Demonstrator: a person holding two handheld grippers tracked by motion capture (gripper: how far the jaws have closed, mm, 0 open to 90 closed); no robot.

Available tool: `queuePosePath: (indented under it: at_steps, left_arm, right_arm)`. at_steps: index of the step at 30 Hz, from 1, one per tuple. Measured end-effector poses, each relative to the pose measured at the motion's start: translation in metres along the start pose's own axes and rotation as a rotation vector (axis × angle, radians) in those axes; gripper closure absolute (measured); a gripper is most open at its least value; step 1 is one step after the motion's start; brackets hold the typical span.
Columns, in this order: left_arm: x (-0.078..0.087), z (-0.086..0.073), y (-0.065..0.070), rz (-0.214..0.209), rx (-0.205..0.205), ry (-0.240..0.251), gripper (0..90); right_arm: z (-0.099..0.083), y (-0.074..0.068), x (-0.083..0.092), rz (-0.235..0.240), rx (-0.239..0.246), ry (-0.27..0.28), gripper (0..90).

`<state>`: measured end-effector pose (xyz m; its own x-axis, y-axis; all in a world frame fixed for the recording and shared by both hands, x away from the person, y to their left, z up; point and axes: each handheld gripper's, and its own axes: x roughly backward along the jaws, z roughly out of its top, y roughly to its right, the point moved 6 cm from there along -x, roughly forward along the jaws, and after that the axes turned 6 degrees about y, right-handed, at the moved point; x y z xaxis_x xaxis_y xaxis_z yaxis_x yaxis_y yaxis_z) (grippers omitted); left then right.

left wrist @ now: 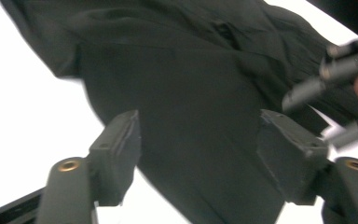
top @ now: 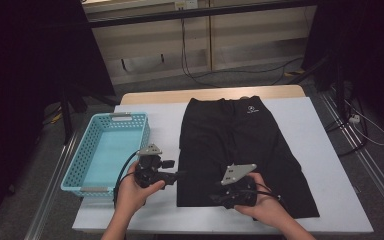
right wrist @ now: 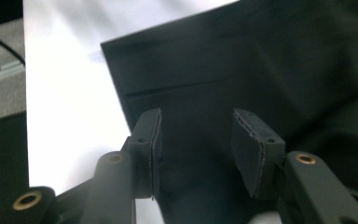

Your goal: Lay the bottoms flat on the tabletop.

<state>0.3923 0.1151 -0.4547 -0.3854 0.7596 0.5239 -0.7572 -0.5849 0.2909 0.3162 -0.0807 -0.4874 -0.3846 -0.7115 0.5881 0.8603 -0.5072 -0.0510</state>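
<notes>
Hands: two hands enter the high view at 6 o'clock, each wrapped around a gripper at the near edge of the table.
Left gripper point(top: 176, 174): at about 7 o'clock on the table, pointing toward 3 o'clock at the near left side of the garment; its jaws stand released, with a wide gap and nothing clamped.
Right gripper point(top: 217, 198): at about 6 o'clock, over the near hem, pointing toward 9 o'clock; its jaws are parted too, the pads clear of the cloth.
Black garment point(top: 242, 150): spread flat at the table's middle, waistband at 12 o'clock with a small white mark, hem at 6 o'clock.
Table point(top: 305, 120): white top, wooden edge along the far side.
Basket point(top: 77, 172): pale blue, perforated, at 9 o'clock, just beside the garment's left edge.
Left gripper view: folds and creases of the garment point(left wrist: 191, 107) behind the two pads, and the other gripper blurred at 3 o'clock with a hand.
Right gripper view: a sharp corner and a stitched seam line of the garment point(right wrist: 242, 70) against the white top, detail that the high view blurs into plain black.
</notes>
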Motion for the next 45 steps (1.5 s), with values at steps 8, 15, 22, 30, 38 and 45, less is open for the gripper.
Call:
queuePosePath:
  at_steps: [8, 15, 22, 30, 38, 45]
  left_arm:
    - [-0.001, 0.0, -0.01, 0.053, 0.023, -0.005, 24.1]
    - [-0.001, 0.001, -0.01, 0.08, 0.018, -0.003, 24.8]
    - [-0.001, 0.003, -0.012, 0.106, 0.024, 0.011, 24.1]
    - [-0.005, -0.011, -0.013, 0.124, -0.012, -0.064, 30.5]
    - [-0.017, -0.028, -0.008, 0.112, -0.028, -0.132, 48.2]
    - [-0.023, -0.034, 0.004, 0.094, -0.039, -0.188, 71.0]
  right_arm:
    - [-0.002, -0.014, -0.02, -0.004, 0.046, -0.019, 65.9]
    - [0.0, -0.018, -0.022, 0.024, 0.052, -0.025, 89.5]
    - [0.001, -0.024, -0.018, 0.081, 0.025, -0.032, 90.0]
    - [0.001, -0.035, -0.014, 0.13, 0.012, -0.017, 89.8]
    - [0.005, -0.027, -0.008, 0.062, -0.003, 0.018, 60.7]
    - [0.007, -0.003, 0.003, -0.055, -0.058, 0.074, 46.5]
